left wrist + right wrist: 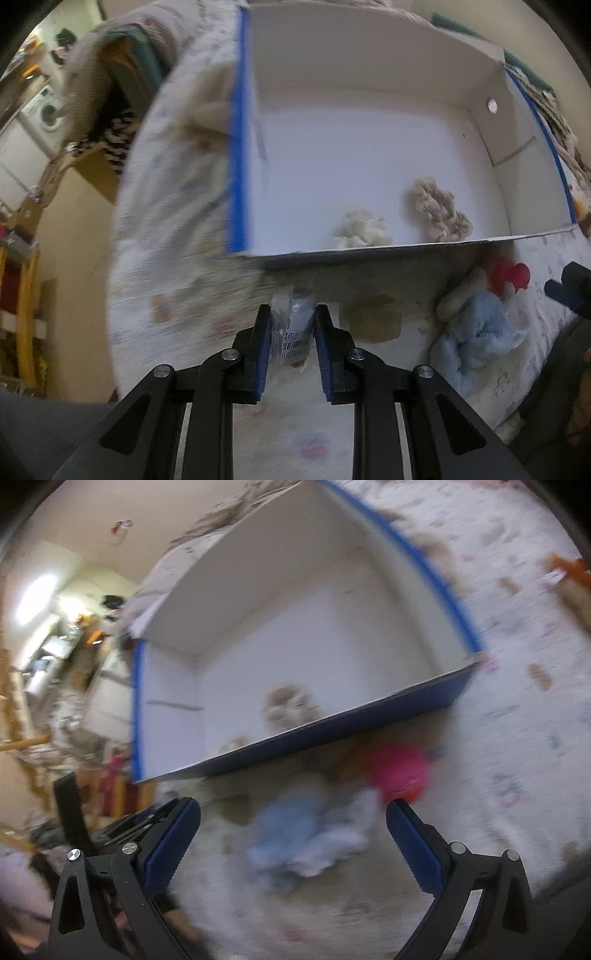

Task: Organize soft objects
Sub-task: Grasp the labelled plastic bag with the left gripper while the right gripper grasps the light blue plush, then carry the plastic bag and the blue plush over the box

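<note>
Packet (pixel 293 332) first: it's a small crinkly plastic-wrapped thing with a barcode label, pinched between the jaws of your left gripper (pixel 292 325), just short of the box (pixel 369 48) and its near wall. It looks light and squashy, and that film looks slippery, so your hold across its middle is the sensible one; a grip on loose wrapping alone could let it slide out. Lift it over the near wall and let it drop inside, I'd say.

Two soft pieces already lie on the box floor near that wall: a white tuft (pixel 360 230) and, just beside it, a beige knit (pixel 441 210).

Your right gripper (pixel 291 825) hangs with its jaws wide apart and nothing between them, aimed at the blue cloth (pixel 291 834) on the patterned surface (pixel 517 664) in front of the box. The view is blurred, but the cloth reads as limp and fluffy, so it will sag and trail; take a deep bite into the bunched middle, not an edge. The red toy (pixel 400 771) sits right against it, beside a cream roll (pixel 458 295), and could get dragged along. In the left view that toy looks duck-shaped, likely smooth and springy.
</note>
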The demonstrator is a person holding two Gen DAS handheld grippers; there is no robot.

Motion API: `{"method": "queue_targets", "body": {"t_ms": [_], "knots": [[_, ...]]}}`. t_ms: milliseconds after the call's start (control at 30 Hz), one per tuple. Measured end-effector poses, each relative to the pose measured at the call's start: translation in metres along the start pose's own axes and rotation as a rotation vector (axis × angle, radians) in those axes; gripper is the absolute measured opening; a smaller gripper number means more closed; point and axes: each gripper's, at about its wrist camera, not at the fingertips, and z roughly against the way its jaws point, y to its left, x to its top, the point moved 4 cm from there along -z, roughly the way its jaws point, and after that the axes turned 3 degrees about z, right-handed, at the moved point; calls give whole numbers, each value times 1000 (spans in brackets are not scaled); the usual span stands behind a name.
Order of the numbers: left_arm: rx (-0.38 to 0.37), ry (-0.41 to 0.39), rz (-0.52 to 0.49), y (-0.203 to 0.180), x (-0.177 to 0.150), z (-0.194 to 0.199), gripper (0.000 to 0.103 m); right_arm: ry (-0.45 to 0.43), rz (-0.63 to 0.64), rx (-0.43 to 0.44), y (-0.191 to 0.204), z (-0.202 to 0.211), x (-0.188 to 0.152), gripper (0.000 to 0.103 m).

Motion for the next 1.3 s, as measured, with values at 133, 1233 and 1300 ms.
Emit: {"method": "queue_targets", "body": {"t_ms": [133, 1233, 1300], "knots": [[3, 17, 35, 22, -8, 12, 21, 71, -11, 121, 15, -11, 0, 98], [21, 24, 67, 20, -18, -2, 21, 111, 205, 11, 63, -51, -20, 36], [32, 13, 73, 21, -18, 0, 21, 116, 203, -9, 57, -49, -22, 36]]}}
